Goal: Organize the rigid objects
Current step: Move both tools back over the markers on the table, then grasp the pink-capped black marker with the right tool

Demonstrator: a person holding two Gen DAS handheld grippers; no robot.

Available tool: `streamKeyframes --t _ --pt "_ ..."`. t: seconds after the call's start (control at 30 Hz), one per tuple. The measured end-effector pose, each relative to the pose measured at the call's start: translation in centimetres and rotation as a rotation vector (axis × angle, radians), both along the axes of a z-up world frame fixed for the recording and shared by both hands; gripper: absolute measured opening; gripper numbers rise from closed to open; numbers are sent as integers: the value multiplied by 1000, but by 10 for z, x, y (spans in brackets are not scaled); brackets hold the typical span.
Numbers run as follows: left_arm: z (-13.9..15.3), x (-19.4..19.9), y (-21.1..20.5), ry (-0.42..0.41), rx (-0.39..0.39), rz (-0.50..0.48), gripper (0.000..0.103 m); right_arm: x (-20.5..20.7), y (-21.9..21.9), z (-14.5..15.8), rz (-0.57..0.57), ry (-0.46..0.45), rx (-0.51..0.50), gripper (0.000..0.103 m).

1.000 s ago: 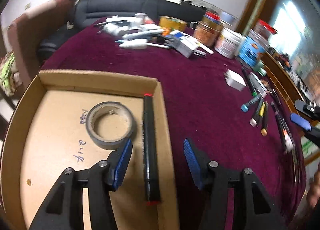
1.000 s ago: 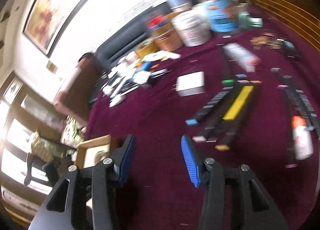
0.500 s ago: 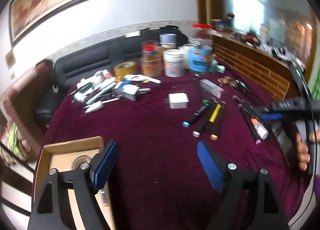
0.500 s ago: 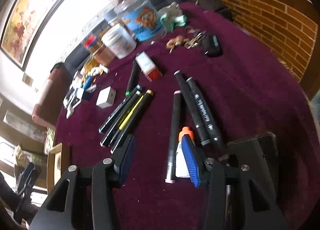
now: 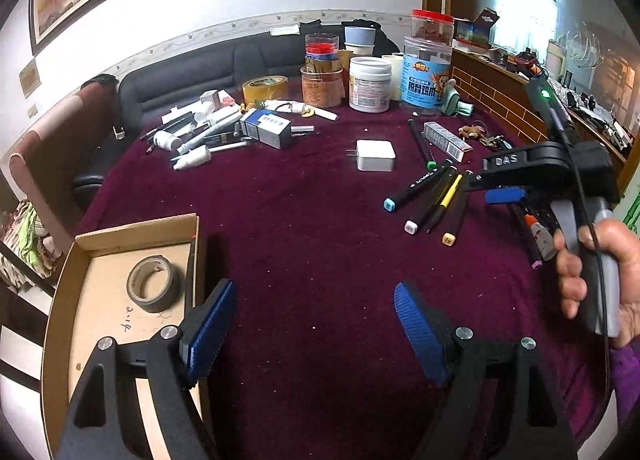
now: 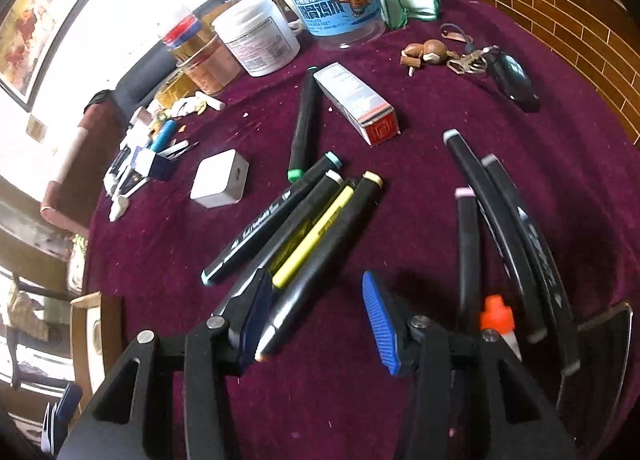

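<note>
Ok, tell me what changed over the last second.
The left gripper pulled up and back from the cardboard box, empty. The right gripper closed in low over the marker cluster, its jaws open astride one marker's end. The tape roll stayed put in the box.

A cardboard box (image 5: 64, 292) sits at the table's (image 5: 312, 260) near left, a tape roll (image 5: 154, 283) inside it. To the right lies a charger (image 5: 376, 155), then 4 markers (image 5: 430, 200) side by side. Jars (image 5: 370, 84) stand behind.

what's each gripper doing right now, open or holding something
Left gripper: open, empty, above the tablecloth.
Right gripper: open, holding nothing, a black marker between its fingers.
</note>
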State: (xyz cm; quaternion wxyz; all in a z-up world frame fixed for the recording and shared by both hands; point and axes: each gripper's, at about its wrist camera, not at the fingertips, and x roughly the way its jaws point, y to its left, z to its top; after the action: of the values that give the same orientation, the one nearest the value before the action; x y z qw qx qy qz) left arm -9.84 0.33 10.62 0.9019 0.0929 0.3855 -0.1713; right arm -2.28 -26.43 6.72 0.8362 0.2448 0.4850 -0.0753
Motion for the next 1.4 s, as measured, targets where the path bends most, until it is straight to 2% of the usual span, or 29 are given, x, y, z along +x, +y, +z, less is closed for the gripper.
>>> streamKeyframes --t 0.33,0.5,0.67,0.83,1.07,1.17,1.3,1.37,1.4 --pt "-5 1 6 11 -3 7 84 14 10 -12 -24 55 -58 46" --pt "-5 1 9 9 3 21 84 22 11 -18 -32 77 -98 30" --pt "-5 -2 8 -16 38 26 84 29 15 -15 -15 74 -137 27" --pt "-6 -3 10 -14 36 23 84 23 21 -15 20 91 -151 24" --pt "-6 -4 10 -11 27 20 84 -8 37 -16 116 112 -105 19" --pt "-9 -3 10 10 12 20 84 -28 54 -20 174 125 -67 18" --pt "-12 -3 6 45 -10 10 84 -51 82 -20 257 118 -69 18" --pt "-12 -5 3 52 -13 0 84 -56 84 -17 279 107 -22 18" --pt "-12 -6 1 51 -12 -6 84 -61 80 -9 280 71 23 18"
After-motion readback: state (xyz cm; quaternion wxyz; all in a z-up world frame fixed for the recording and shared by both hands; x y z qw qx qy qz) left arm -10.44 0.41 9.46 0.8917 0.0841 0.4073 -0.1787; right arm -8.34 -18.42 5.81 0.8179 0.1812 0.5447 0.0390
